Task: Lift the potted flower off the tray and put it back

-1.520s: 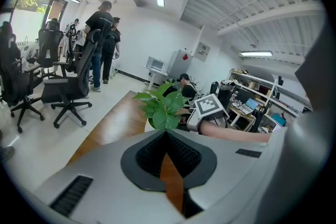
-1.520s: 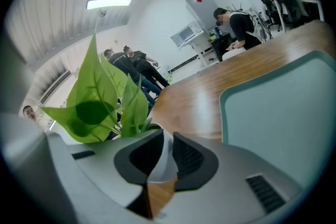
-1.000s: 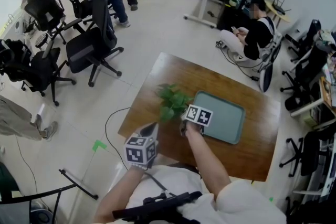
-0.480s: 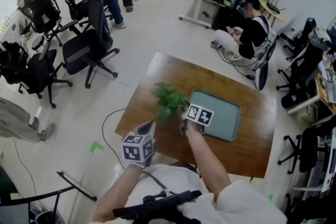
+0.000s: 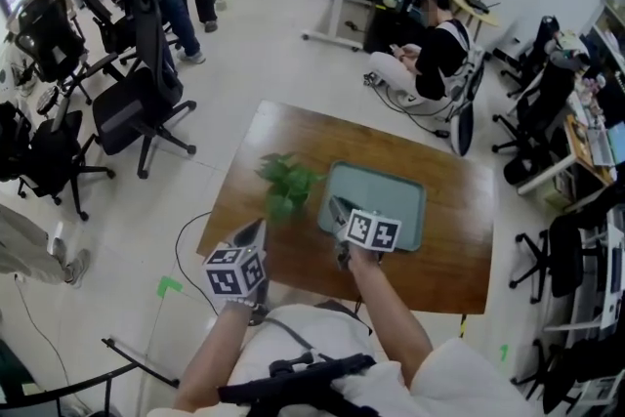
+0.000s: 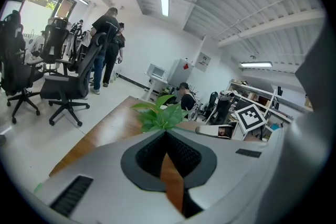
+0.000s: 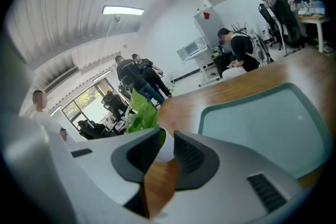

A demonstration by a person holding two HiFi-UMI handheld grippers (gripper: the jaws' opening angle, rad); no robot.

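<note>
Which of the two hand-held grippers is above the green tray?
The right hand-held gripper: its tips reach over the tray's left part, while the left hand-held gripper is over bare wooden table.

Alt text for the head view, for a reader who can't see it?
A potted flower stands on a wooden table, just left of an empty teal tray. The right gripper hovers at the tray's left edge; the left gripper hangs nearer the person.

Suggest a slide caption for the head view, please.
Potted flower on table beside tray; left gripper and right gripper nearby.
</note>
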